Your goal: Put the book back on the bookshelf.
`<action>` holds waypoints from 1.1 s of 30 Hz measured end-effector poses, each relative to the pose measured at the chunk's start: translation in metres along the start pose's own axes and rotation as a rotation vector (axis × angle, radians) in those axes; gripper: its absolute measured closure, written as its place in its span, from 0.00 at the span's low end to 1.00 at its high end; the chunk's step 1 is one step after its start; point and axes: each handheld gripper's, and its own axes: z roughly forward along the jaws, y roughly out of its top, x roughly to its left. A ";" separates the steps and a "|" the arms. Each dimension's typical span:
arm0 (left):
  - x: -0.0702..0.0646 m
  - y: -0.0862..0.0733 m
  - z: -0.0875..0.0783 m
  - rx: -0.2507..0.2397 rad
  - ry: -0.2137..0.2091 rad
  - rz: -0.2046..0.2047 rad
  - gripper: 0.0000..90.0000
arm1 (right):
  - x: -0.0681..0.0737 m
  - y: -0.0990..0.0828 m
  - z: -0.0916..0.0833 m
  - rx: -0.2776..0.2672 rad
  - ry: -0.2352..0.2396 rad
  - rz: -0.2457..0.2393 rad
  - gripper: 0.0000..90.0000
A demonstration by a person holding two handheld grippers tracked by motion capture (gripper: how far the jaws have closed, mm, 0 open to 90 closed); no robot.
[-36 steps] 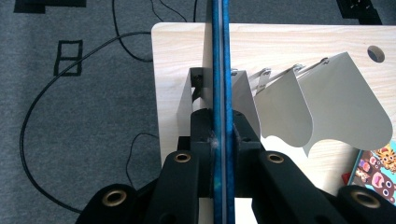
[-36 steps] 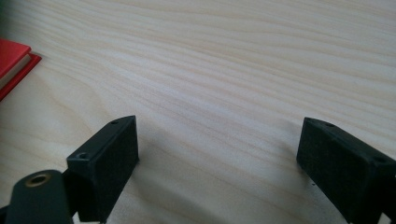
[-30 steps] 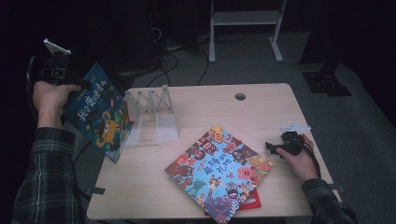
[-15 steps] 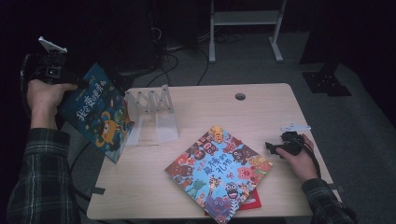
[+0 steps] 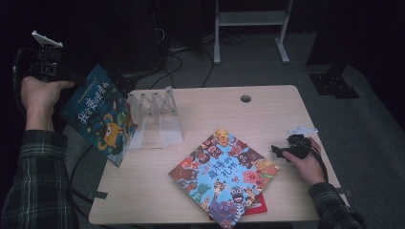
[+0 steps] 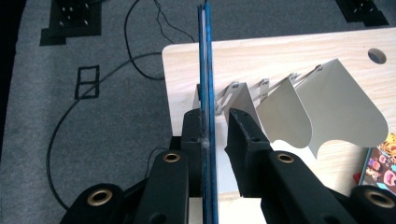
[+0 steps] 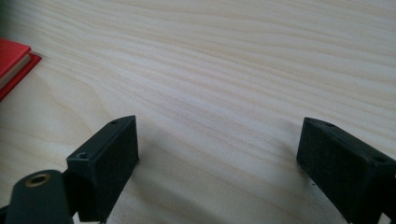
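Observation:
A blue picture book [image 5: 98,114] stands tilted at the table's left edge, its right side against a clear divider rack [image 5: 155,112]. My left gripper [image 5: 67,78] is at the book's upper left edge. In the left gripper view the book [image 6: 205,56] is edge-on between the jaws of that gripper [image 6: 215,114]. It lies against the left jaw, and a gap shows before the right jaw. My right gripper [image 5: 278,151] rests on the table at the right. Its jaws stand wide apart [image 7: 217,140] over bare wood with nothing between them.
A colourful monster book [image 5: 222,176] lies flat near the table's front, on top of a red book [image 5: 255,207] whose corner is also in the right gripper view [image 7: 11,58]. The rack's dividers [image 6: 322,102] fan out rightwards. Cables run over the floor at the left.
My left hand and gripper have shifted a little to the left and up along the blue book's edge. The book has stayed against the rack. The right hand has not moved.

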 end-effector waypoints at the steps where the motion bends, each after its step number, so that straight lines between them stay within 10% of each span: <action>1: 0.000 0.000 -0.001 -0.002 -0.003 0.002 0.84 | 0.000 0.000 0.000 0.000 0.000 0.001 0.13; 18: -0.023 -0.002 0.005 0.021 -0.059 0.063 1.00 | 0.000 0.000 0.000 0.000 0.000 0.000 0.13; 33: -0.078 -0.038 0.033 0.047 -0.150 0.192 0.99 | 0.000 0.000 0.000 0.000 0.001 0.000 0.13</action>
